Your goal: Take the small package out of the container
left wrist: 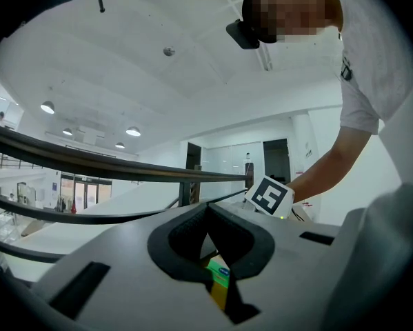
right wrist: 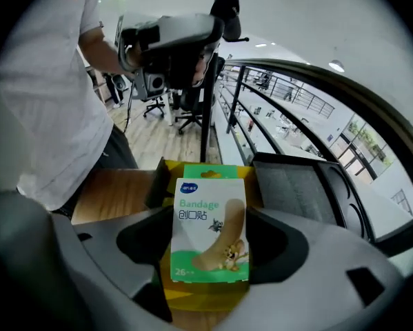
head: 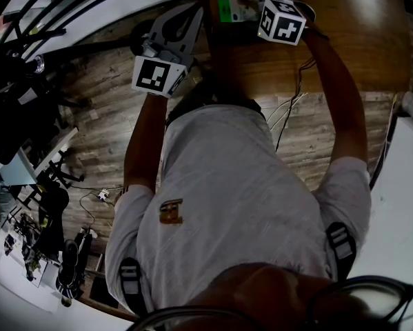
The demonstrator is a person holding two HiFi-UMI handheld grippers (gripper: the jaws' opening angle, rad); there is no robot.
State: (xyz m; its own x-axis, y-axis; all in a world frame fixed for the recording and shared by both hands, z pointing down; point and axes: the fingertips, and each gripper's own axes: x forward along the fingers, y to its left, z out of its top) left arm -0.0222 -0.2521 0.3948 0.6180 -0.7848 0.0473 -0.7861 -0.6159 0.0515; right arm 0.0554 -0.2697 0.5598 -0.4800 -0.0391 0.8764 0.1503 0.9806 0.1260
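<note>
A: What does the small package (right wrist: 209,219) look like?
B: A white-and-green bandage box with a cartoon mouse. It sits low centre, clamped in the right gripper (right wrist: 211,248), with the yellow container (right wrist: 206,296) behind.
A: And the left gripper (left wrist: 216,276)?
B: Pinched on that container's edge.

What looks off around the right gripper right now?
Nothing looks spilled or damaged. The bandage package sits upright and square, held in the right gripper, with the yellow container showing close behind it.

Left gripper (left wrist: 206,211): dark pad tips meet, wedge gap beneath. Green-and-yellow package (left wrist: 218,278) edge-on in gap; grip unclear. Marker cube (left wrist: 269,196) just beyond, right of tips. Person's arm (left wrist: 330,163) leads down to cube. Dark railing (left wrist: 123,165) behind.
</note>
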